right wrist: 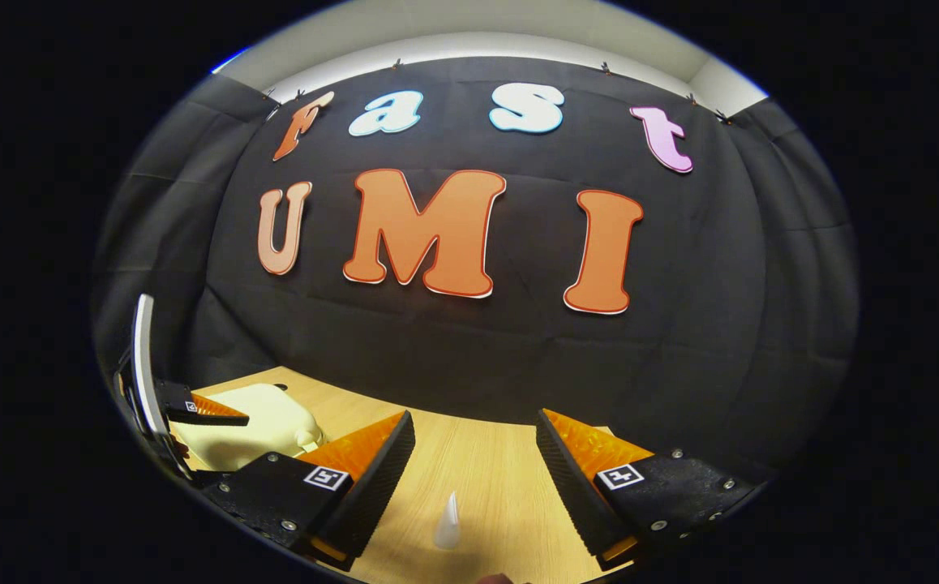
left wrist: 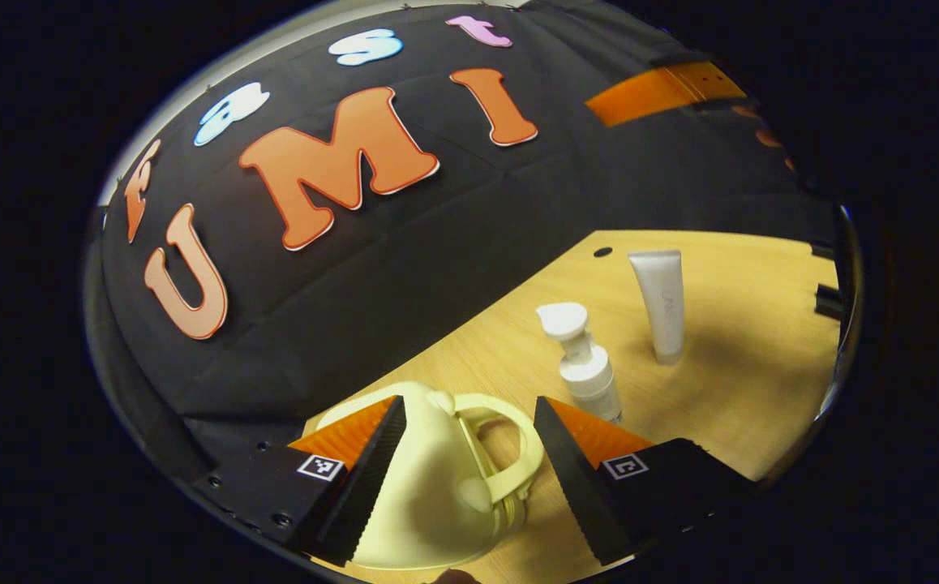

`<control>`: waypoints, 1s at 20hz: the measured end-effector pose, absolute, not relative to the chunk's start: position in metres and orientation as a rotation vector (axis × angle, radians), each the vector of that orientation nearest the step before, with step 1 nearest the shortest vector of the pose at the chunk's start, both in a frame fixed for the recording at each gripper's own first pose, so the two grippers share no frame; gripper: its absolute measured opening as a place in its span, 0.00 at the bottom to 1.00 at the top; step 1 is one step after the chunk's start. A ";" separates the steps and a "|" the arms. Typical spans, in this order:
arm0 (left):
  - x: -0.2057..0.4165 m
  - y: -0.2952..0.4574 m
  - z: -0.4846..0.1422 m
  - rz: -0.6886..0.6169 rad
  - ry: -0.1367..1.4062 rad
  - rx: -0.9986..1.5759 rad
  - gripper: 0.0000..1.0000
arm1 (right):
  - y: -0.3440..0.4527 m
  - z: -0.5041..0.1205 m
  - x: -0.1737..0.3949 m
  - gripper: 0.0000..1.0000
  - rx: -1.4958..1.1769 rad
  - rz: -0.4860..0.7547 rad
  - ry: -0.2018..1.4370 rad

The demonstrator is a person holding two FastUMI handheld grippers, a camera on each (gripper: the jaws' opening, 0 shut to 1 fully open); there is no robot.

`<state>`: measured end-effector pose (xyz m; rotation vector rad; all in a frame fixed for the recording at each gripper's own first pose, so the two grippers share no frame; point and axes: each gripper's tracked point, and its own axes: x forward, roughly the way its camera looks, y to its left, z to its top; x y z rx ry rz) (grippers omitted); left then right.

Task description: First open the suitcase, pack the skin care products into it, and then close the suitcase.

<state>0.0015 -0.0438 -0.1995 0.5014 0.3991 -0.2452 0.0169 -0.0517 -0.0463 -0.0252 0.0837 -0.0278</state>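
A small pale yellow suitcase [left wrist: 429, 487] lies closed on the wooden table [left wrist: 729, 389], its looped handle [left wrist: 514, 454] toward the right. My left gripper [left wrist: 469, 466] is open and straddles the case, one finger on either side of its handle end. Beyond it stand a white pump bottle [left wrist: 587, 369] and an upright white tube [left wrist: 662, 304]. In the right gripper view my right gripper [right wrist: 473, 478] is open over the table [right wrist: 486, 462] with nothing gripped. A white pointed tip [right wrist: 447, 523] pokes up between its fingers. The suitcase [right wrist: 263, 426] and the left gripper [right wrist: 210, 410] appear at far left.
The black cloth wall [left wrist: 437, 268] runs close behind the table's back edge. A small dark hole [left wrist: 602, 252] marks the tabletop near that edge, and a black fitting [left wrist: 826, 300] sits at the table's far right side.
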 end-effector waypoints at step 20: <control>0.008 -0.048 -0.263 -0.257 0.448 0.933 0.17 | -0.055 -0.054 0.010 0.95 -0.005 -0.067 0.108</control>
